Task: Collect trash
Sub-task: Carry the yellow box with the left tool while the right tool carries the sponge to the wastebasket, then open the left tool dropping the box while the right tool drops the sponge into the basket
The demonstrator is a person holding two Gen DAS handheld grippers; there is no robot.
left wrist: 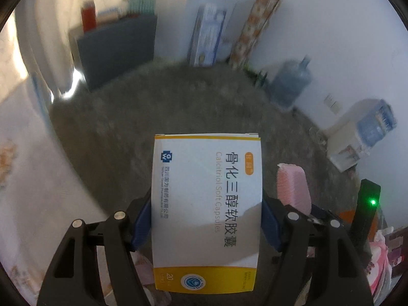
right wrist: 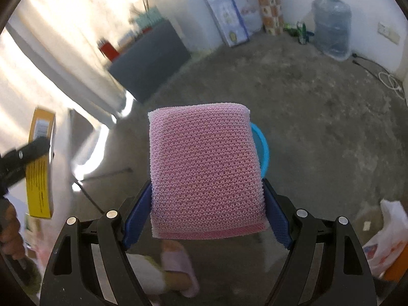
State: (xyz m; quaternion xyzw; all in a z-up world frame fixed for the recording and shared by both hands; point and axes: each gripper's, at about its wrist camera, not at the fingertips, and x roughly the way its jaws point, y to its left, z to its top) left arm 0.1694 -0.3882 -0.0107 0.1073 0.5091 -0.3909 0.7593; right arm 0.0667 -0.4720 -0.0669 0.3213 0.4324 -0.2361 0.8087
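Floor [right wrist: 318,117] of bare concrete is seen below both grippers, with a water jug [right wrist: 331,28] against the far wall and a dark cabinet [right wrist: 150,61] at the left. A blue bin [right wrist: 262,148] is glimpsed only as a curved rim behind the load of the right gripper [right wrist: 207,204]; whether it is the intended drop point is a judgement, not something shown.

A medicine box [left wrist: 206,209] is clamped between the blue pads of the left gripper [left wrist: 206,219], held by its long sides and carried in the air. A pink sponge [right wrist: 204,170] is clamped in the right gripper in the same way, also in the air. Both loads are held beside each other, the sponge showing just right of the box in the left view.

The bin is largely hidden by the sponge, so a release could be misjudged and the sponge dropped on the floor beside the rim. The sponge is soft and could slip out if squeezed unevenly. The box is smooth card, and a tilt could let it slide. A slippered foot [right wrist: 178,265] stands below, where anything dropped might land.
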